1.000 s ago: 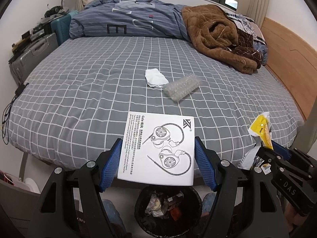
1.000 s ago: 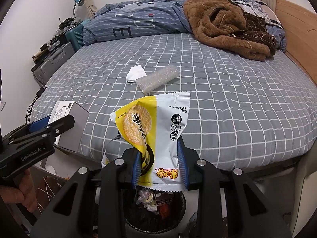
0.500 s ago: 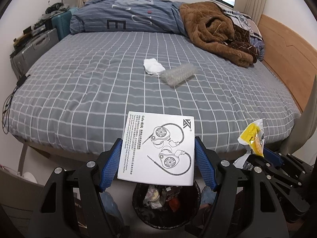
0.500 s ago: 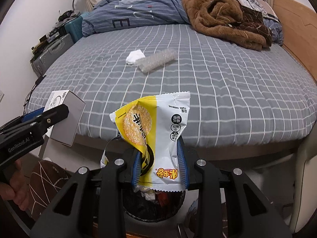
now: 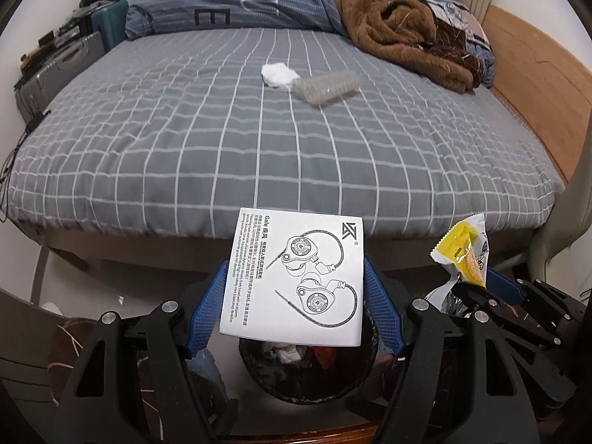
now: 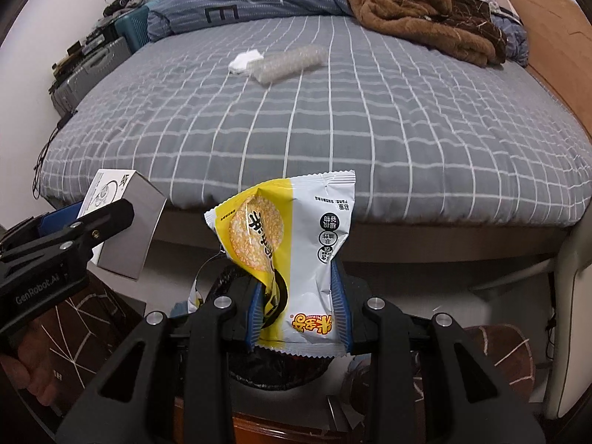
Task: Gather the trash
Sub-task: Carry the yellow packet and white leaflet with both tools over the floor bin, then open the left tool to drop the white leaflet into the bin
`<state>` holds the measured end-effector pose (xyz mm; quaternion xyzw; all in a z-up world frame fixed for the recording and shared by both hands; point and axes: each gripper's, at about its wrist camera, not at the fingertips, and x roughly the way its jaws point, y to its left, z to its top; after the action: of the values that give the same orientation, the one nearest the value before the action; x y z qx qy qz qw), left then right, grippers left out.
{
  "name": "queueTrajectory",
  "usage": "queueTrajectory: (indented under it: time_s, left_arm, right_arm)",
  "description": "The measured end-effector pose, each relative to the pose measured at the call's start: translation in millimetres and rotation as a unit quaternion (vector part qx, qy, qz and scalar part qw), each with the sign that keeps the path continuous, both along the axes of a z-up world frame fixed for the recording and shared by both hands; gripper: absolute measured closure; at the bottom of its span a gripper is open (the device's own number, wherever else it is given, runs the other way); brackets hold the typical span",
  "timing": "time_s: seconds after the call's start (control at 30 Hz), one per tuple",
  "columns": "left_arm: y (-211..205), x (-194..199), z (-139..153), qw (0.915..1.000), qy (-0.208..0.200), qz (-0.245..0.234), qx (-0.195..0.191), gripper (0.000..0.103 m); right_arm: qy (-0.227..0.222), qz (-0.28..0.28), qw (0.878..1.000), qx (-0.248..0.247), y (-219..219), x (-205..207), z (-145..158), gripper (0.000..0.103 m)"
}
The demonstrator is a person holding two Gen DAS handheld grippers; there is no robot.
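My left gripper (image 5: 294, 309) is shut on a white earphone box (image 5: 296, 277) and holds it right above a black-lined trash bin (image 5: 307, 373) at the foot of the bed. My right gripper (image 6: 298, 310) is shut on a yellow and white snack wrapper (image 6: 296, 255), over the same bin (image 6: 281, 370). The wrapper also shows in the left wrist view (image 5: 464, 255), and the box in the right wrist view (image 6: 125, 222). A white crumpled tissue (image 5: 277, 74) and a clear bubble-wrap roll (image 5: 327, 87) lie on the bed.
The grey checked bed (image 5: 185, 140) fills the view. A brown blanket (image 5: 399, 40) and blue duvet (image 5: 236, 7) lie at its head. Suitcases (image 5: 63, 70) stand on the left, a wooden bed frame (image 5: 536, 85) on the right.
Both grippers have drawn back from the bed and come lower, so the bin sits closer under the box and the wrapper. Both grips are unchanged.
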<state>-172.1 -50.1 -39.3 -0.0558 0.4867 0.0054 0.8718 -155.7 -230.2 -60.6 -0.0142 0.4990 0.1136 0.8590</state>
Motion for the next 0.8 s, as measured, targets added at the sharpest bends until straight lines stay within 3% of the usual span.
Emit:
queueTrajectory:
  time_s: [0.8]
  left_arm:
    - [-11,3,-109,0.9957,0.09,-0.013,0.011,0.034]
  right_arm:
    - [0.095,-0.022,0.995,-0.011,-6,0,-97,0.072]
